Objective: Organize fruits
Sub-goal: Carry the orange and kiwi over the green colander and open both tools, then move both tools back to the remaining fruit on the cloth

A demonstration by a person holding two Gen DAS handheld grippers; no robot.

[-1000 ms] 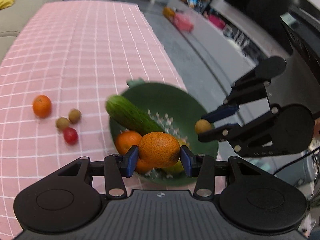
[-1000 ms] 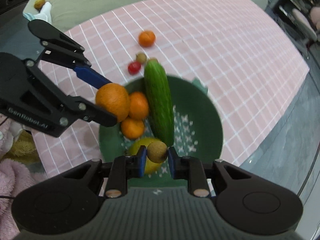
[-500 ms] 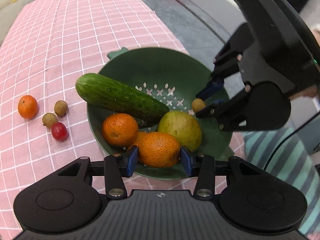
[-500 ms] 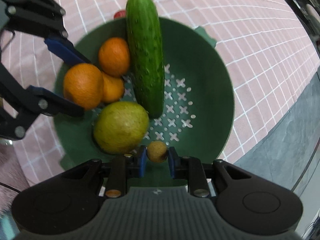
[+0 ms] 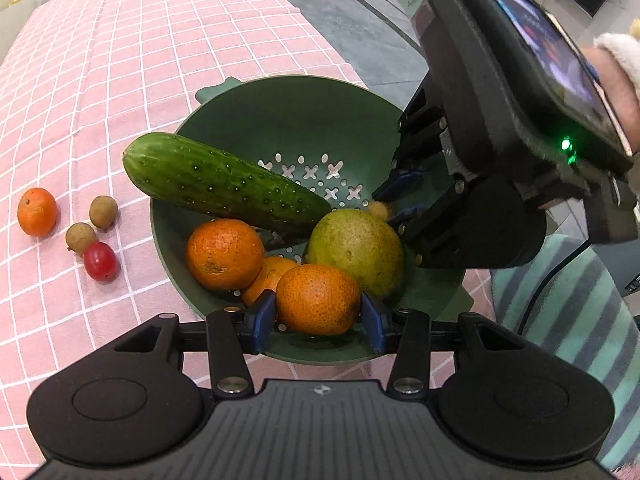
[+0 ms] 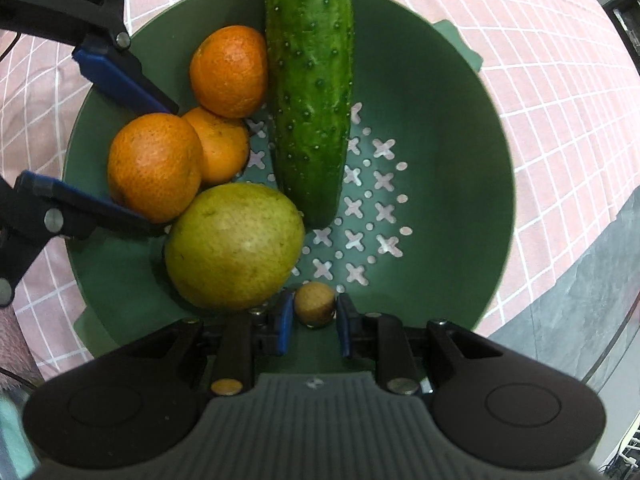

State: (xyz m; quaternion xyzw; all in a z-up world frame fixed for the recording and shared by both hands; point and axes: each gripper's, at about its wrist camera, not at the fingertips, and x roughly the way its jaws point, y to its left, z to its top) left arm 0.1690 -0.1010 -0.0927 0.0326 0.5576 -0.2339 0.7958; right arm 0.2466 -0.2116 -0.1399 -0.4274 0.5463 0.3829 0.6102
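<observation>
A green colander [image 5: 296, 108] [image 6: 460, 128] holds a cucumber [image 5: 224, 186] [image 6: 310, 80], a yellow-green pear [image 5: 356, 250] [image 6: 234, 246] and oranges [image 5: 224, 254] [image 6: 228, 72]. My left gripper [image 5: 318, 316] has an orange [image 5: 318, 304] [image 6: 154, 166] between its blue pads, low inside the colander; the pads stand slightly off it. My right gripper [image 6: 314, 318] [image 5: 394, 204] is inside the colander with a small brown longan [image 6: 315, 303] between its pads, with gaps on both sides.
On the pink checked tablecloth [image 5: 160, 40] left of the colander lie a small orange [image 5: 37, 212], two longans [image 5: 103, 212] [image 5: 80, 237] and a red cherry tomato [image 5: 100, 261]. The table edge and grey floor [image 5: 360, 28] are just beyond the colander.
Both grippers have lowered into the colander with their fruit. Both sets of pads have spread apart from the orange and the longan, which now rest in the colander.
</observation>
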